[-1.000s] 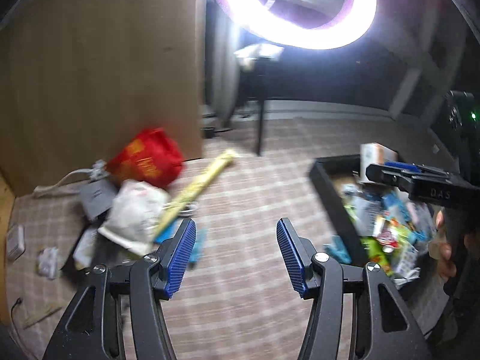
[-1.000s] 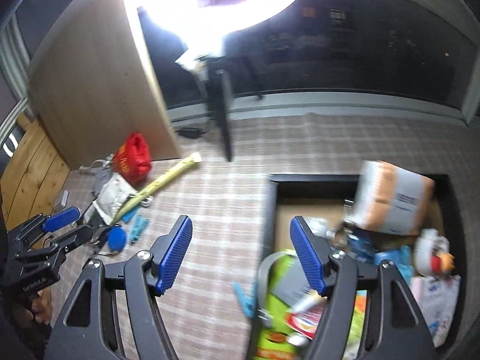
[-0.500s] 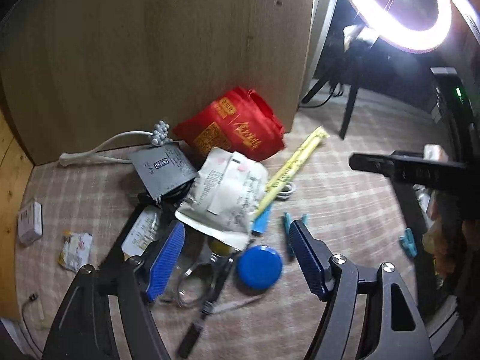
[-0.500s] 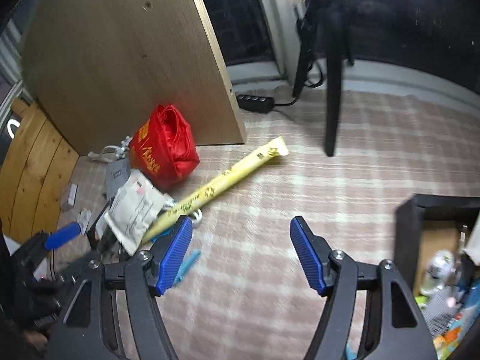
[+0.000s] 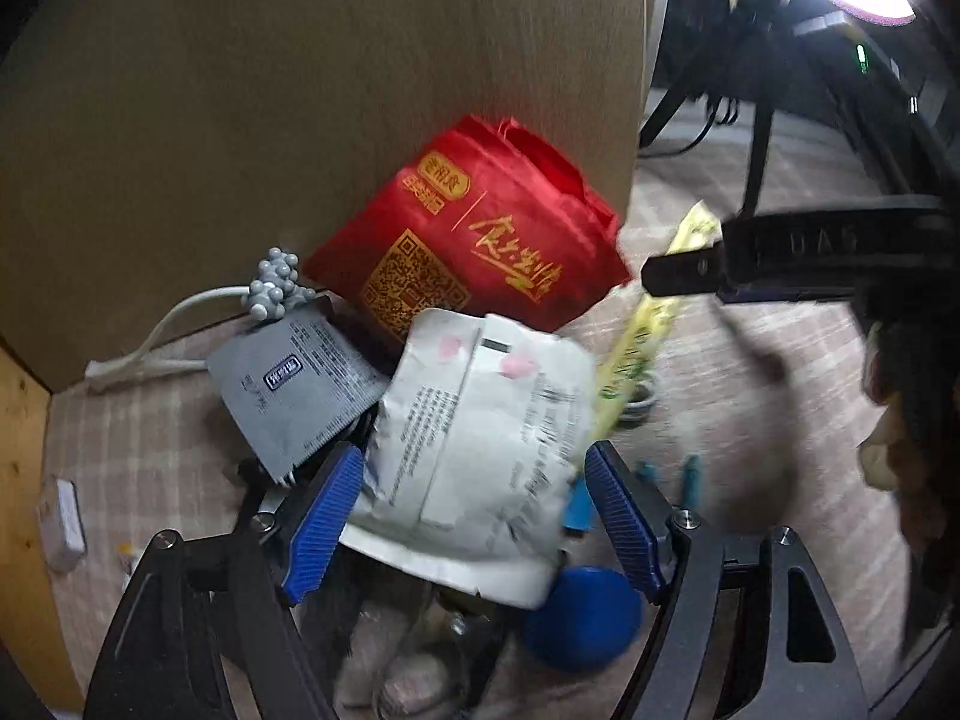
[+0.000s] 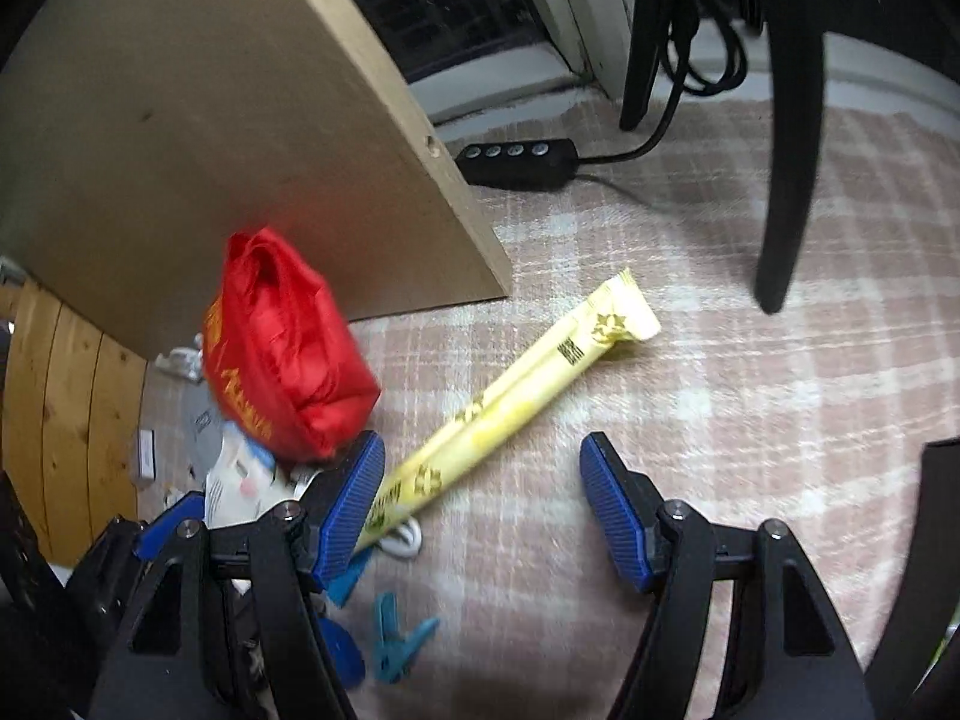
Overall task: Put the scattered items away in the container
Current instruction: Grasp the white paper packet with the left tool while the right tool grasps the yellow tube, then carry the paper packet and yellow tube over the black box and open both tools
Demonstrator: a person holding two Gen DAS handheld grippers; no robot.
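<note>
My left gripper (image 5: 474,516) hangs low over the pile by the wooden board, its jaws opening. A white printed mailer pouch (image 5: 480,438) lies between its blue pads, which do not press on it. Around the pouch lie a red bag (image 5: 474,240), a grey packet (image 5: 294,384), a blue round lid (image 5: 582,618) and teal clips (image 5: 690,480). My right gripper (image 6: 483,510) stands open and empty over the carpet. The lower end of a long yellow packet (image 6: 528,384) runs past its left pad. The container shows only as a dark edge (image 6: 942,480) at the right.
A leaning wooden board (image 6: 210,120) backs the pile. A black power strip (image 6: 516,162) with its cable and a black stand leg (image 6: 786,180) sit behind on the checked carpet. A white cable (image 5: 174,324) and a small white box (image 5: 60,516) lie at the left.
Both grippers swung left and sank from the container toward the pile. The left jaws widened and now straddle the white pouch. The right jaws kept their width.
</note>
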